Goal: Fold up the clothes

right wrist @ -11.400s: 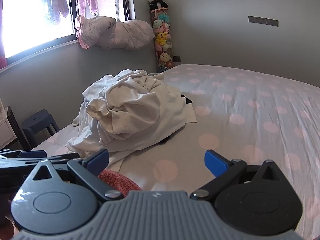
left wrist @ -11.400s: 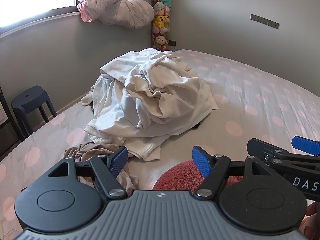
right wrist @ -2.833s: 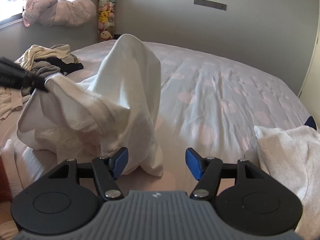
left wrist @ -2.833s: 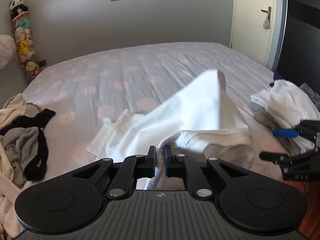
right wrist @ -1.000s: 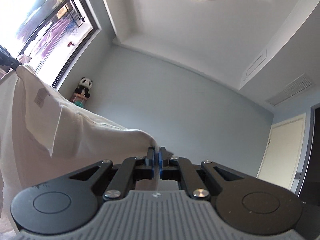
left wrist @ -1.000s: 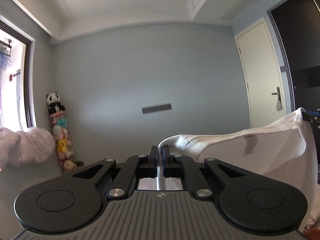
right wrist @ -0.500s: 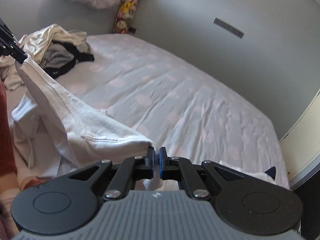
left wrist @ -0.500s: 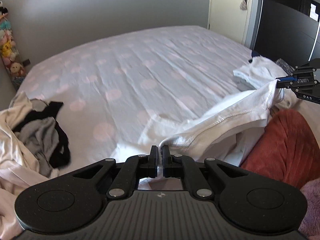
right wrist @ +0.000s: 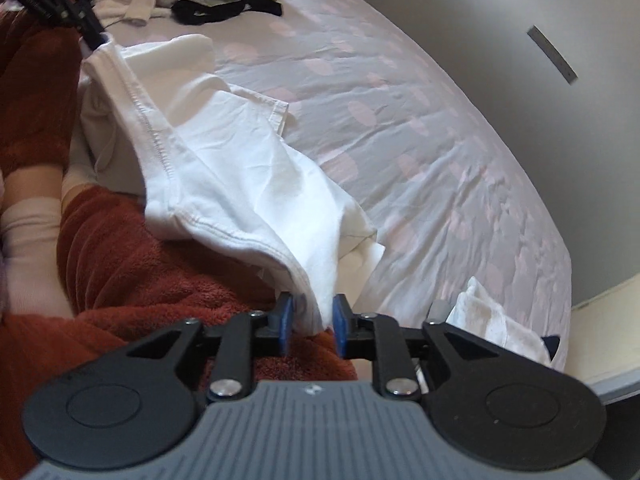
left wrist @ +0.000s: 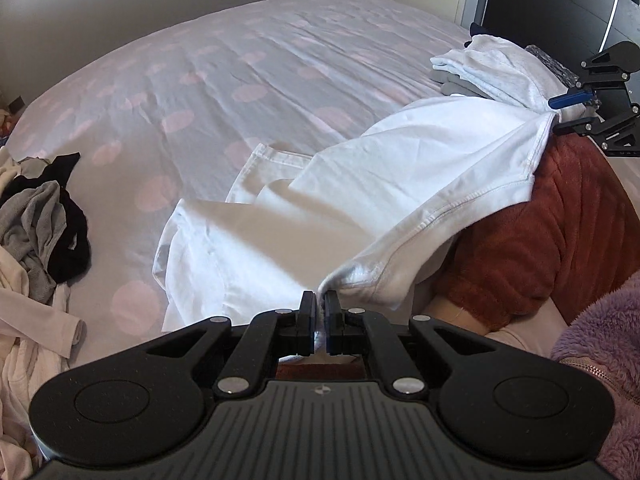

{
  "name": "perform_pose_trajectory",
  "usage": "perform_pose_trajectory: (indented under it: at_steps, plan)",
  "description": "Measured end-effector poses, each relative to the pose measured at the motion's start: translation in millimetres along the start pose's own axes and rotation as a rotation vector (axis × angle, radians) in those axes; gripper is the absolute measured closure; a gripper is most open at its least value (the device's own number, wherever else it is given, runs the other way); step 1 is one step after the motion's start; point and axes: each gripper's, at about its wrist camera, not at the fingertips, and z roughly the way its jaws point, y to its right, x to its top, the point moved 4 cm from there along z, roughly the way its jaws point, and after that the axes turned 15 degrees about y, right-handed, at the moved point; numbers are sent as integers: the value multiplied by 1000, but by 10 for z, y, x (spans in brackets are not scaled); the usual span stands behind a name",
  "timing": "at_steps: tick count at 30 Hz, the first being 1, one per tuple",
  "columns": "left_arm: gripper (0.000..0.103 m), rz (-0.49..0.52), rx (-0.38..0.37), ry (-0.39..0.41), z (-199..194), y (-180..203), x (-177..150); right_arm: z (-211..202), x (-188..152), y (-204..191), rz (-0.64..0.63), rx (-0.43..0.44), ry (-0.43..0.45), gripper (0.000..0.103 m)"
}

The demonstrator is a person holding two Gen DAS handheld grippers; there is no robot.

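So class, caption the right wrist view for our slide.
Right hand-held gripper opening around white garment laid over dotted bedsheet.

Smooth white cotton garment; fuzzy rust fleece trousers; matt polka-dot bedsheet.

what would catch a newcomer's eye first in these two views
A white garment stretches across the polka-dot bed sheet, one corner pinched in the left gripper. The right gripper has just been opening, the cloth loose between its blue pads. A rust-red fleece bulges beneath the garment's near edge.
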Motion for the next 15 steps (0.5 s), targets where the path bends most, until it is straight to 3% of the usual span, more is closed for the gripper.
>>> perform_pose_trajectory:
  at_steps: [7,15]
  plan:
    - [100,-5,-7,20,-55,12,-2,-134,300,-352,-365,133,22,69]
    - [100,-12,-12,48,-128,7,0,147,407,-796,-685,250,4,66]
